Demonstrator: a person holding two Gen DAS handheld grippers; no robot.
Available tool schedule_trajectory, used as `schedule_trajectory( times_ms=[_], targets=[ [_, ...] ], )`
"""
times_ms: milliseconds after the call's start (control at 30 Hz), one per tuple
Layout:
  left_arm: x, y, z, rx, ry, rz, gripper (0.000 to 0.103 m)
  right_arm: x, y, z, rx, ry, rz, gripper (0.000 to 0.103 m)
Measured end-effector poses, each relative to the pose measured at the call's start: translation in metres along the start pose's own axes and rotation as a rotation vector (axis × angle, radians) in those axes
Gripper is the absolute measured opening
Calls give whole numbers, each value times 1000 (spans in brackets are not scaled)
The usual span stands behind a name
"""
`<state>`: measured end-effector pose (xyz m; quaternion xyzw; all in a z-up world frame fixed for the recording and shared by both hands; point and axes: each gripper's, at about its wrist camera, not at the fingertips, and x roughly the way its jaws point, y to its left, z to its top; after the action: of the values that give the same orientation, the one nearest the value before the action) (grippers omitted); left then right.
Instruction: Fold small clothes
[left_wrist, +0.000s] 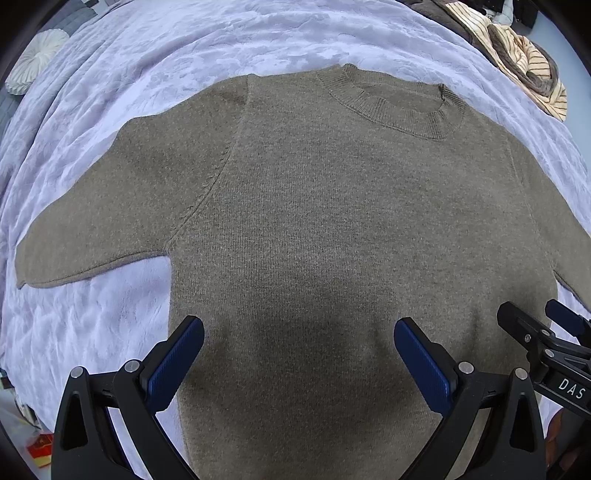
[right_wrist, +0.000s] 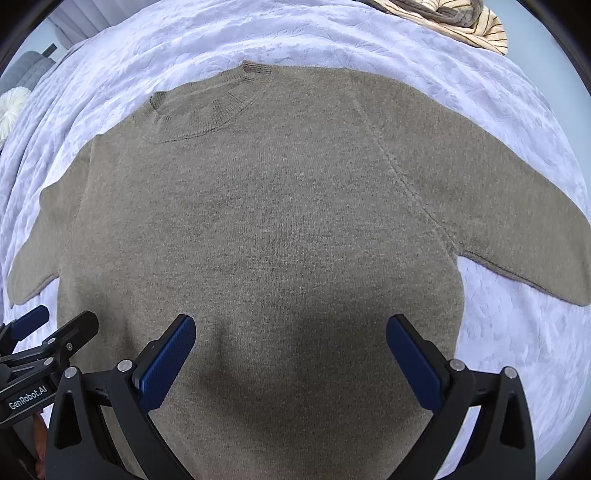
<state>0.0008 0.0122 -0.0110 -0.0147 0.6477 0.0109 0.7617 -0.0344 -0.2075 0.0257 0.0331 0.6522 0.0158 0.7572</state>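
Note:
An olive-brown knit sweater (left_wrist: 314, 206) (right_wrist: 266, 214) lies flat and face up on a pale lilac blanket (left_wrist: 147, 66) (right_wrist: 184, 40). Its ribbed collar (left_wrist: 399, 107) (right_wrist: 207, 107) points away from me and both sleeves are spread outward. My left gripper (left_wrist: 299, 332) hovers open over the lower left body, nothing between its blue pads (left_wrist: 173, 362). Over the lower right body my right gripper (right_wrist: 290, 328) is open too and holds nothing. Each gripper shows at the edge of the other's view: the right gripper (left_wrist: 543, 332) and the left gripper (right_wrist: 51, 332).
A pile of striped cream and brown clothes (left_wrist: 524, 62) (right_wrist: 458, 18) sits at the far right of the bed. A round white pleated cushion (left_wrist: 33, 59) (right_wrist: 11, 107) lies at the far left. A red item (left_wrist: 40, 446) lies low at the bed's left side.

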Motion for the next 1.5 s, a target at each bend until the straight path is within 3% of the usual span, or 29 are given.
schedule_trajectory(
  times_ms=[1500],
  targets=[
    [2,18,1,-12,6,0,103,8,18,6,-16,13,-9,103]
  ],
)
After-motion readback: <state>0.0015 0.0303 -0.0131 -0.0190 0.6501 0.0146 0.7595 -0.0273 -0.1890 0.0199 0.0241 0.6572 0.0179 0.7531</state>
